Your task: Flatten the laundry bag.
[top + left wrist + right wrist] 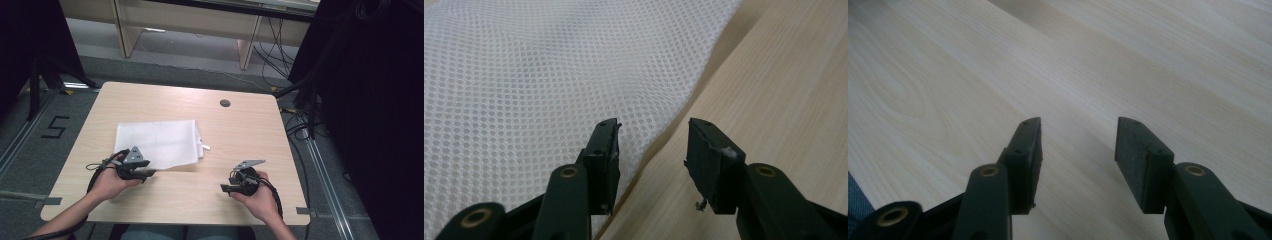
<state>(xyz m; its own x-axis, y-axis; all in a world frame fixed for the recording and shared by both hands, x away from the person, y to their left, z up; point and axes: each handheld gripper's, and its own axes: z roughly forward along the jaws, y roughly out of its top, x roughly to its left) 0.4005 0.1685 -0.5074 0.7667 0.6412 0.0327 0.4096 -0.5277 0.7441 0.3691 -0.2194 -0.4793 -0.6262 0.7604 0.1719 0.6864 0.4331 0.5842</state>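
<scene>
Lab-like recording room; black curtains; cable bundles; floor rails; taped numeral.

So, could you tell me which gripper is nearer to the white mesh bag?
Left. The left gripper sits at the white mesh bag's near edge, jaws open; the right gripper is apart from it over bare table.

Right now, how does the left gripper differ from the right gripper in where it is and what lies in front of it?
The left gripper sits at the near edge of the white mesh cloth; the right gripper sits apart, over bare table. The left's jaws straddle the cloth's edge; the right's face only wood. Both are open, empty and hand-held.
</scene>
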